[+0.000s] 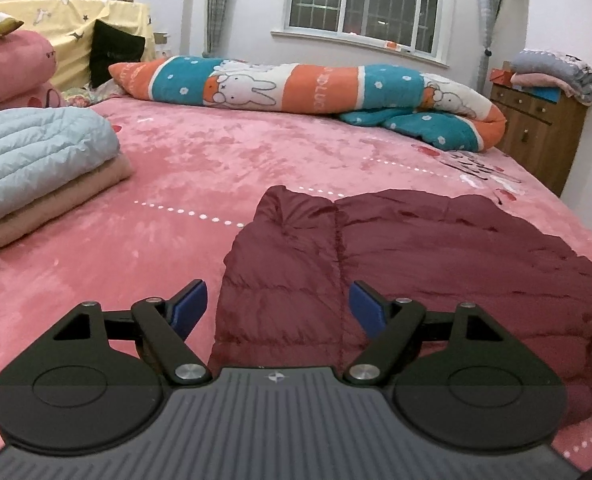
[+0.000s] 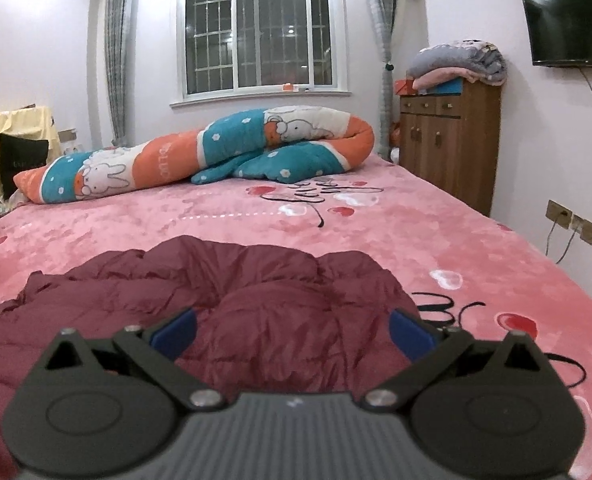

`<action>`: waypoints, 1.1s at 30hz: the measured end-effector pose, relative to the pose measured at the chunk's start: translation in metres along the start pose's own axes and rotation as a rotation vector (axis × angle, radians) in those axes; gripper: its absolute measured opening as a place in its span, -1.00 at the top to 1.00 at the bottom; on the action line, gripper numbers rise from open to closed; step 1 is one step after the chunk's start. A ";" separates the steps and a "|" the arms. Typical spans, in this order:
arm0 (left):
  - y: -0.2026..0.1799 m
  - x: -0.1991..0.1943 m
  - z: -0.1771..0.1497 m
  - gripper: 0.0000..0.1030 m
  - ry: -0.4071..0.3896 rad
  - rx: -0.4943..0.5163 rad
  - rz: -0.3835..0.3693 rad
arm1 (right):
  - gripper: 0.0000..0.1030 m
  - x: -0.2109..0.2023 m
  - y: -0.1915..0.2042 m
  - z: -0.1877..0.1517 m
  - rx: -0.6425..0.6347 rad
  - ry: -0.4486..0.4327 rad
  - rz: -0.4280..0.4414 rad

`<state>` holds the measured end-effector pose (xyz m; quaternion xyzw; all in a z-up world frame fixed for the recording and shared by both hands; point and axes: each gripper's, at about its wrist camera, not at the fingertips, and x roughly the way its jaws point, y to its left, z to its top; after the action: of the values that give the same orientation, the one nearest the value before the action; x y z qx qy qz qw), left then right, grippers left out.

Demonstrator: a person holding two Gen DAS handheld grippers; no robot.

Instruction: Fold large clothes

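A dark red puffer jacket (image 1: 415, 256) lies spread on the pink bed cover (image 1: 216, 168). In the left wrist view my left gripper (image 1: 278, 308) hovers above the jacket's near left part, jaws wide open, nothing between the blue pads (image 1: 192, 308). The right wrist view shows the same jacket (image 2: 232, 296) bunched in soft folds. My right gripper (image 2: 292, 334) hangs over its near right part, also wide open and empty, blue pads (image 2: 409, 330) apart from the cloth.
A folded stack of light blue and beige quilts (image 1: 36, 168) sits at the bed's left. A rolled orange and teal blanket (image 1: 315, 84) lies along the far side. A wooden cabinet (image 2: 451, 140) stands right of the bed, wall sockets (image 2: 571, 222) beyond.
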<state>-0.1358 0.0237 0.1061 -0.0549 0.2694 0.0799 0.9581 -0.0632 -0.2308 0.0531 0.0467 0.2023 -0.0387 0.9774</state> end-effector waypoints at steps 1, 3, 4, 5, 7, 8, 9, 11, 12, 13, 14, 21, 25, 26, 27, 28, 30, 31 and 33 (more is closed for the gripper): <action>0.000 -0.003 0.000 -0.88 -0.003 -0.001 -0.004 | -0.97 -0.003 0.000 -0.001 0.000 -0.002 -0.001; -0.001 -0.008 -0.001 -0.88 -0.009 -0.003 -0.011 | -0.97 -0.009 0.001 -0.001 -0.001 -0.006 -0.002; -0.002 -0.010 -0.002 -0.88 -0.012 -0.001 -0.016 | -0.97 -0.012 0.001 -0.001 -0.002 -0.008 -0.002; -0.002 -0.013 -0.002 -0.89 -0.015 0.001 -0.019 | -0.98 -0.015 0.002 -0.001 -0.003 -0.009 -0.002; -0.004 -0.018 -0.002 -0.89 -0.024 0.005 -0.026 | -0.98 -0.021 0.002 -0.001 -0.008 -0.013 -0.002; -0.004 -0.021 -0.001 -0.90 -0.028 0.004 -0.028 | -0.97 -0.024 0.003 -0.001 -0.010 -0.015 -0.003; -0.005 -0.023 -0.001 -0.90 -0.033 0.002 -0.032 | -0.97 -0.027 0.003 -0.001 -0.011 -0.016 -0.004; -0.007 -0.029 -0.001 -0.91 -0.044 0.002 -0.042 | -0.97 -0.033 0.004 -0.001 -0.009 -0.019 -0.003; -0.008 -0.032 -0.001 -0.91 -0.049 0.005 -0.048 | -0.97 -0.035 0.004 -0.001 -0.009 -0.022 -0.003; -0.010 -0.035 -0.001 -0.91 -0.053 0.008 -0.054 | -0.97 -0.038 0.005 -0.001 -0.010 -0.024 -0.004; -0.011 -0.037 0.000 -0.92 -0.056 0.012 -0.060 | -0.97 -0.042 0.006 0.000 -0.013 -0.027 -0.004; -0.013 -0.060 0.001 -0.95 -0.088 0.010 -0.100 | -0.97 -0.068 0.011 -0.001 -0.031 -0.049 -0.002; -0.013 -0.072 0.002 -0.97 -0.108 0.015 -0.121 | -0.97 -0.081 0.013 -0.002 -0.043 -0.057 0.001; -0.012 -0.077 0.001 -0.97 -0.113 0.016 -0.127 | -0.97 -0.085 0.014 -0.003 -0.047 -0.060 0.000; -0.013 -0.080 0.001 -0.98 -0.117 0.018 -0.133 | -0.97 -0.088 0.014 -0.003 -0.051 -0.062 -0.001; -0.013 -0.083 0.001 -0.98 -0.122 0.020 -0.139 | -0.97 -0.091 0.015 -0.003 -0.053 -0.062 -0.001; -0.014 -0.088 0.002 -1.00 -0.130 0.020 -0.147 | -0.97 -0.097 0.015 -0.004 -0.054 -0.062 0.001; -0.014 -0.091 0.003 -1.00 -0.135 0.020 -0.151 | -0.97 -0.100 0.015 -0.005 -0.053 -0.062 0.002; -0.014 -0.095 0.003 -1.00 -0.143 0.024 -0.157 | -0.97 -0.104 0.016 -0.005 -0.057 -0.061 -0.001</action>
<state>-0.2119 -0.0009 0.1592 -0.0587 0.1963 0.0053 0.9788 -0.1594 -0.2084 0.0909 0.0175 0.1734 -0.0346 0.9841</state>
